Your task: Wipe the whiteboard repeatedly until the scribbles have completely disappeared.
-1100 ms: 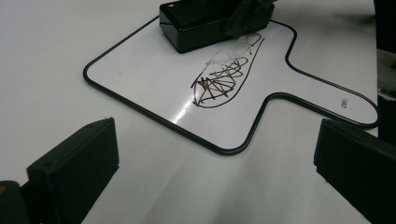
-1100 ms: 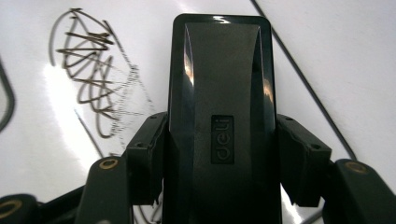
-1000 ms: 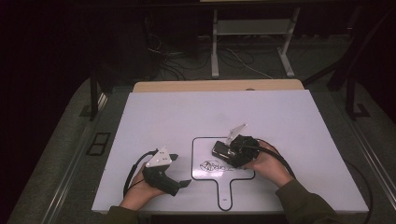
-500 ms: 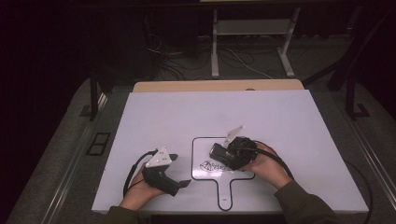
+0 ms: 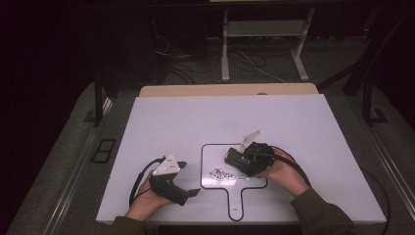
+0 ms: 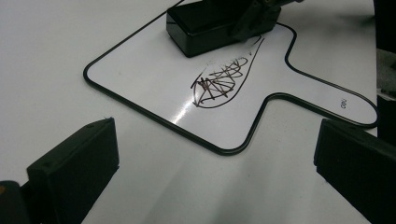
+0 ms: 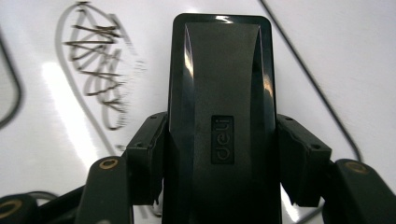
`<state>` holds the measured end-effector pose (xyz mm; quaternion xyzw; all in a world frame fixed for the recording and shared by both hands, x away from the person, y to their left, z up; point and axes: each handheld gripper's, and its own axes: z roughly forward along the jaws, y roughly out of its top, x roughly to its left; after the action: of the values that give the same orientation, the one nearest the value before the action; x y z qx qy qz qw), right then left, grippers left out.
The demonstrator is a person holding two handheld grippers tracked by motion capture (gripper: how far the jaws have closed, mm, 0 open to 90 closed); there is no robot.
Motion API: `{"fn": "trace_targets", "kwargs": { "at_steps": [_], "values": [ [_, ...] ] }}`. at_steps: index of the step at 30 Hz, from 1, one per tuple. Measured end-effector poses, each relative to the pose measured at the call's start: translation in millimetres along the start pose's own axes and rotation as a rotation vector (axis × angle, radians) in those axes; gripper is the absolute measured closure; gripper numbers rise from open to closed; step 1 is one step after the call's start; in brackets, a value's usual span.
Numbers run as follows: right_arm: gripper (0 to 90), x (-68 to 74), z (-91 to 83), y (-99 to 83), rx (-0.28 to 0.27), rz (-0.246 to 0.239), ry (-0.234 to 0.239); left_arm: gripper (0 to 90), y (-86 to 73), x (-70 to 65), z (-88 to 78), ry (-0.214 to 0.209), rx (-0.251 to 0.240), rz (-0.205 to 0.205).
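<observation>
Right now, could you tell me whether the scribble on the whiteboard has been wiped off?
Not wiped. The scribble shows whole on the whiteboard; the eraser, clamped in the right gripper, sits beside it.

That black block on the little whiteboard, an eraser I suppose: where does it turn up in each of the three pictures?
High view: the black eraser lies right of centre, on the paddle-shaped whiteboard, held by the right gripper.
Left gripper view: the eraser sits at the top centre, beyond the scribble.
Right gripper view: the eraser stands in the middle, clamped between the jaws.
Shared landmark: the dark scribble beside the eraser.
</observation>
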<state>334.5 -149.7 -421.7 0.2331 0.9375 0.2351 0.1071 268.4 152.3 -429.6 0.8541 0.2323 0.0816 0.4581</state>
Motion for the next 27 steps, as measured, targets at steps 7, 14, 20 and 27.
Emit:
{"fn": "trace_targets", "kwargs": {
  "at_steps": [7, 14, 20, 27],
  "values": [
    [38.9, 18.9, -0.9, 2.8, 0.000, -0.049, 0.040, 0.0, 0.1, -0.3, -0.2, 0.000, -0.001, 0.001],
    [38.9, 13.5, -2.0, 0.4, 0.009, -0.048, 0.027, 0.0, 0.0, -0.3, -0.4, 0.001, 0.000, 0.002],
    [38.9, -6.1, -5.1, -9.3, 0.011, 0.022, -0.015, 0.0, 0.1, -0.3, -0.1, 0.000, 0.000, 0.000],
    [38.9, -12.4, -8.5, -16.1, 0.017, 0.041, -0.035, 0.0, 0.1, -0.4, 0.5, -0.002, 0.001, 0.001]
  ]
}}
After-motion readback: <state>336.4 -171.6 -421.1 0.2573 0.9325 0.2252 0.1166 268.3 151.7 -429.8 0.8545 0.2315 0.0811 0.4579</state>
